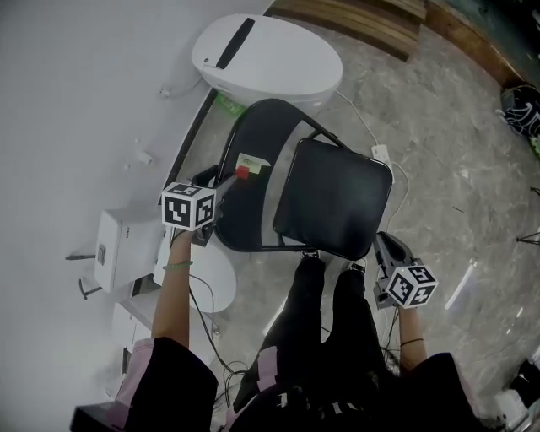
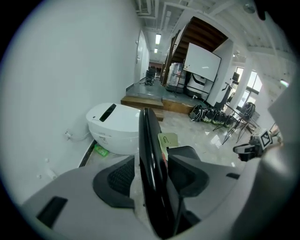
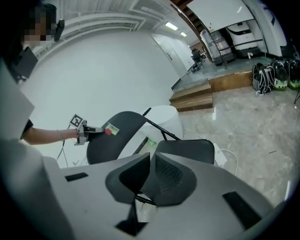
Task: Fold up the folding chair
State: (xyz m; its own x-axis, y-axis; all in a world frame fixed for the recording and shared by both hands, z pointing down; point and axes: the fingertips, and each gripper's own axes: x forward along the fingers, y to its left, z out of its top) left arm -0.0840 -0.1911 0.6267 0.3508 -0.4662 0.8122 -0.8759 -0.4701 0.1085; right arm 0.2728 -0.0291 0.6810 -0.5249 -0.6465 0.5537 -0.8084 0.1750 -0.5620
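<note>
The black folding chair stands unfolded on the marble floor, its seat point(image 1: 333, 198) level and its curved backrest point(image 1: 245, 173) upright. My left gripper point(image 1: 226, 182) is at the backrest's top edge near a pale label point(image 2: 168, 140). In the left gripper view the thin backrest edge point(image 2: 151, 164) runs between the open jaws, and neither pad presses on it. My right gripper point(image 1: 386, 249) hovers by the seat's near right corner. Its jaws are shut with nothing in them, and in the right gripper view point(image 3: 151, 180) they point at the seat point(image 3: 185, 150).
A white oval appliance point(image 1: 266, 59) stands right behind the chair, against the white wall. A power strip point(image 1: 380, 153) with its cable lies on the floor beside the seat. White boxes point(image 1: 118, 249) sit at the left, and a wooden step point(image 1: 363, 21) runs behind. The person's legs point(image 1: 325, 312) stand in front of the chair.
</note>
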